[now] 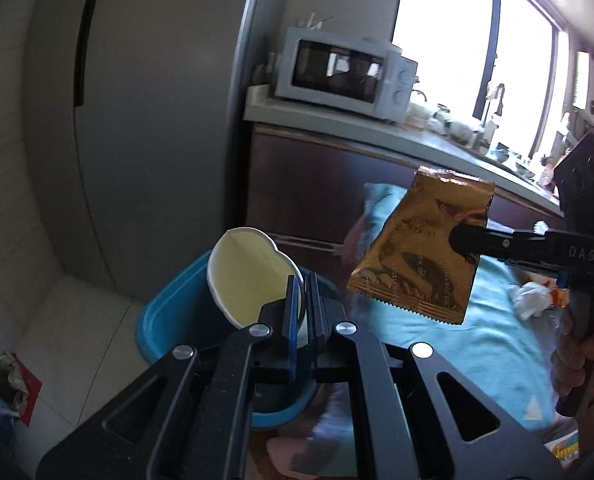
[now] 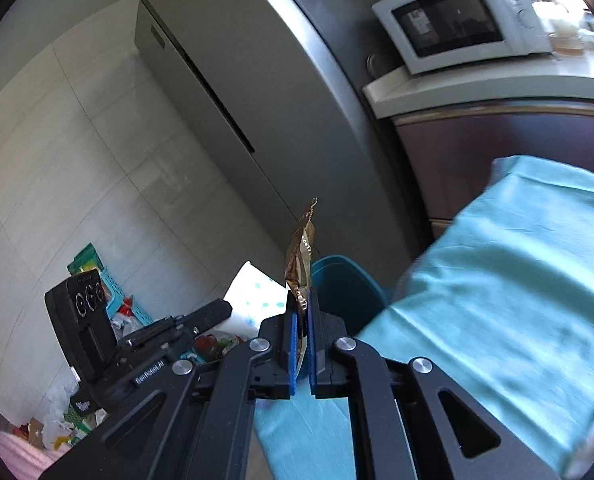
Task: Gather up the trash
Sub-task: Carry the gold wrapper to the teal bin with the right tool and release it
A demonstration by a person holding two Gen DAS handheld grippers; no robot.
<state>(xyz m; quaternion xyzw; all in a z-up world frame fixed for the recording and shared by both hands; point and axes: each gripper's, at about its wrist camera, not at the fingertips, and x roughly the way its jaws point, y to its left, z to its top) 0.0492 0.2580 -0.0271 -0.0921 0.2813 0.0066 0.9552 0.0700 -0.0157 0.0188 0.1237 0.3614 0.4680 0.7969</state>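
Note:
My left gripper [image 1: 303,282] is shut on the rim of a squashed cream paper cup [image 1: 253,276], which hangs above a blue bin [image 1: 165,316]. From the right comes my right gripper [image 1: 463,242], shut on a gold foil wrapper [image 1: 417,252] that hangs over the edge of the teal cloth. In the right wrist view the wrapper [image 2: 302,256] stands edge-on between the blue pads of the right gripper [image 2: 303,300]. The bin [image 2: 345,288] lies just beyond it. To its left, the left gripper [image 2: 221,310] holds the dotted cup [image 2: 253,296].
A teal cloth [image 1: 485,344] covers the table, with crumpled tissue [image 1: 531,300] on it. A tall grey fridge [image 2: 237,80] stands behind the bin, a microwave [image 2: 457,16] on the counter beside it. Bags and a teal basket [image 2: 115,296] litter the floor at left.

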